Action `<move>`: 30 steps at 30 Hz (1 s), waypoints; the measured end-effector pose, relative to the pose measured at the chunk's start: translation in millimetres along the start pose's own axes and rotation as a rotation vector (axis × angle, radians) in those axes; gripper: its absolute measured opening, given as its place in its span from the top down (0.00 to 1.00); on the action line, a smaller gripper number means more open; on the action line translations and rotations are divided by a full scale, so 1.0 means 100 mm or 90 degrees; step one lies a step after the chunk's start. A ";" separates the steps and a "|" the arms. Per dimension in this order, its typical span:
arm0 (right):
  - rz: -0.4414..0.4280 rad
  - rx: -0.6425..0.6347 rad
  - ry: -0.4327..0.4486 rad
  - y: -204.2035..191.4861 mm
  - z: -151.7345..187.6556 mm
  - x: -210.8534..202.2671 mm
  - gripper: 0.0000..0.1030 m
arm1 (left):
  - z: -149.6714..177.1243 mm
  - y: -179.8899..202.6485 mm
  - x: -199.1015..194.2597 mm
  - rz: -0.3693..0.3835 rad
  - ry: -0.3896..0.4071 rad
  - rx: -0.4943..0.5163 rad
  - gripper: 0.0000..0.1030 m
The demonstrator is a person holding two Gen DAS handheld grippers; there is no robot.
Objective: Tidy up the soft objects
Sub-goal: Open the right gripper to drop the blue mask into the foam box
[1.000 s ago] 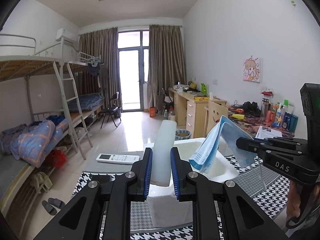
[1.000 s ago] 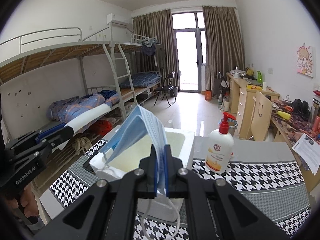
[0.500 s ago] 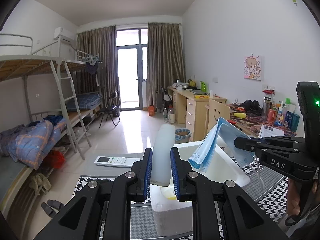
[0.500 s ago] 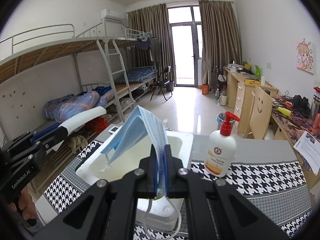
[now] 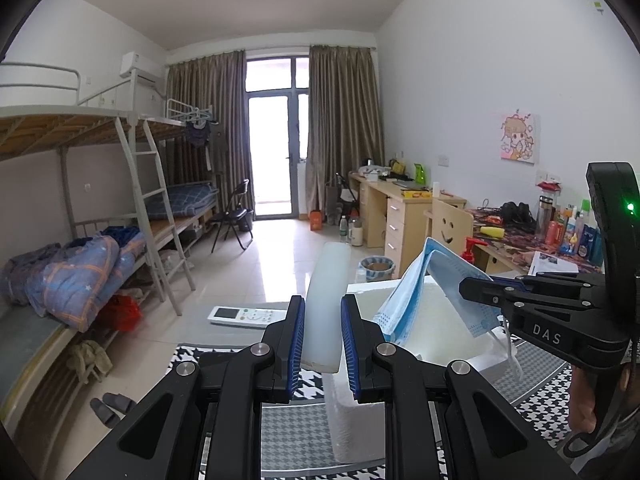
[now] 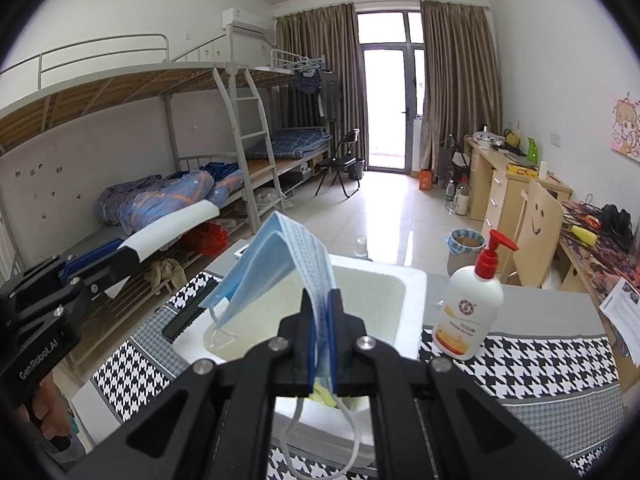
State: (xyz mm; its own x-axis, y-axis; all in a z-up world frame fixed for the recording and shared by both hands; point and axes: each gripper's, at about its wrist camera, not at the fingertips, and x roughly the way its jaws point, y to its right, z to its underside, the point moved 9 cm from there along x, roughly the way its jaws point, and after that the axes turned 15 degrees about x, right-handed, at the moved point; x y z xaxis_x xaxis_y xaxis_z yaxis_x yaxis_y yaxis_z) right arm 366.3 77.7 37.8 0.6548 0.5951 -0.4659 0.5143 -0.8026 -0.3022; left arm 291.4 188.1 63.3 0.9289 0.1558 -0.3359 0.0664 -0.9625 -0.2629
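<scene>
2 gripper labels: "DAS" (image 5: 546, 336), "GenRobot.AI" (image 6: 40, 360)

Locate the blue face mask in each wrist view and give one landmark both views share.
Left wrist view: the blue face mask hangs right of centre, pinched in the right gripper, over the white foam box.
Right wrist view: the mask is at centre, rising from that gripper above the same box.
Shared landmark: the glass balcony door.
</scene>
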 end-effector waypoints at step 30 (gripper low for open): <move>0.029 -0.015 -0.001 -0.02 0.04 0.13 0.28 | 0.06 -0.04 0.03 -0.015 -0.009 -0.010 0.81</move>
State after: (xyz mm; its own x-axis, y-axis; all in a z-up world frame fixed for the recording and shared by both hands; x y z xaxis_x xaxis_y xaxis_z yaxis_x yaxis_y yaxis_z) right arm 371.6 86.6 28.9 0.6768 0.5583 -0.4798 0.4976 -0.8273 -0.2607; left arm 291.8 193.4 58.0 0.9219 0.1808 -0.3427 0.0934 -0.9621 -0.2562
